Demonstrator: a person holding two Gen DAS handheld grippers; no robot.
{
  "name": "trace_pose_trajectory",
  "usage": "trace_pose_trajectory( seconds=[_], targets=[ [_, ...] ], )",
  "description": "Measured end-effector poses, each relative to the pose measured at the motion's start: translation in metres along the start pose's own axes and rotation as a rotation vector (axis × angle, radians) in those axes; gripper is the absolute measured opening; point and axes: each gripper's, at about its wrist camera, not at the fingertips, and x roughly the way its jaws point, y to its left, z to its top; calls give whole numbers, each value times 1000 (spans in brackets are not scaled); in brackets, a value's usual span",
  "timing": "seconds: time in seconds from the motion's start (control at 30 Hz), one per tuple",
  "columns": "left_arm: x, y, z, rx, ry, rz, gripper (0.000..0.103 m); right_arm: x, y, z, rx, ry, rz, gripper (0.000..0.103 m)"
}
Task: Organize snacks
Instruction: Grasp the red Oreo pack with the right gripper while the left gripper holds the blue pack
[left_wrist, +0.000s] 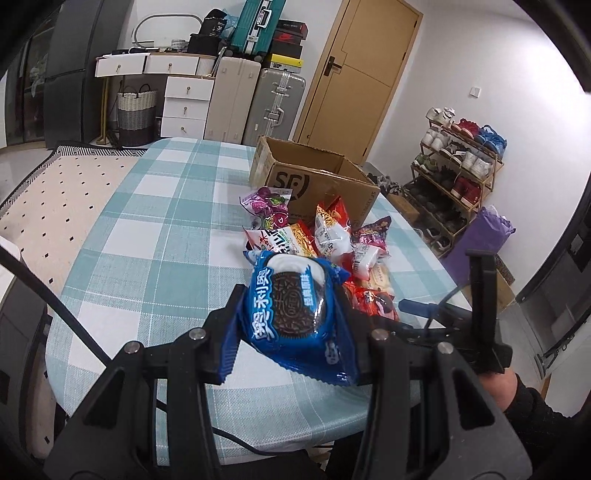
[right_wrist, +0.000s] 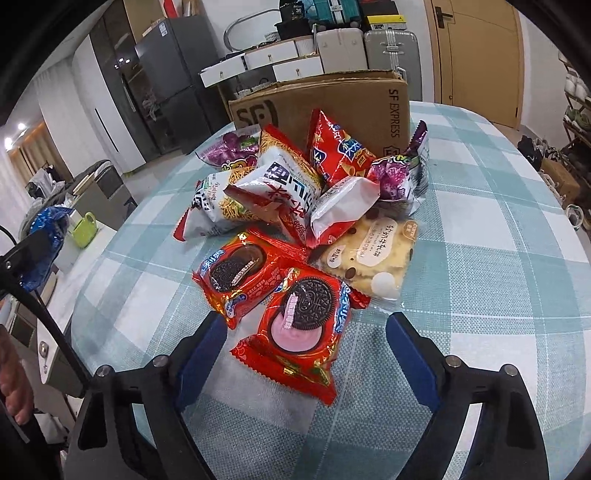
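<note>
My left gripper is shut on a blue Oreo pack and holds it above the near part of the table. That pack also shows at the left edge of the right wrist view. My right gripper is open and points down at a red Oreo pack with pink cream. This pack lies flat between the blue pads, and neither pad touches it. A second red Oreo pack lies just left of it. Behind them is a pile of snack bags, then an open cardboard box.
The table wears a teal and white checked cloth. A clear bag of cookies lies at the right of the pile. Suitcases and drawers stand by the far wall, and a shoe rack to the right. A person's hand holds the right gripper.
</note>
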Motion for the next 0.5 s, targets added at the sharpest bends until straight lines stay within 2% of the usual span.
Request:
trace_pose_trajectory(
  seconds=[0.07, 0.33, 0.4, 0.5],
  targets=[
    [-1, 1, -1, -1, 0, -2, 42, 4, 3, 0, -12, 12, -23, 74],
    [-4, 1, -8, 2, 12, -8, 42, 14, 6, 2, -30, 36, -43, 71],
    [-5, 0, -10, 4, 14, -9, 42, 15, 7, 3, -36, 37, -48, 68],
    [-5, 0, -9, 3, 17, -13, 42, 16, 9, 3, -51, 39, -66, 47]
  ],
)
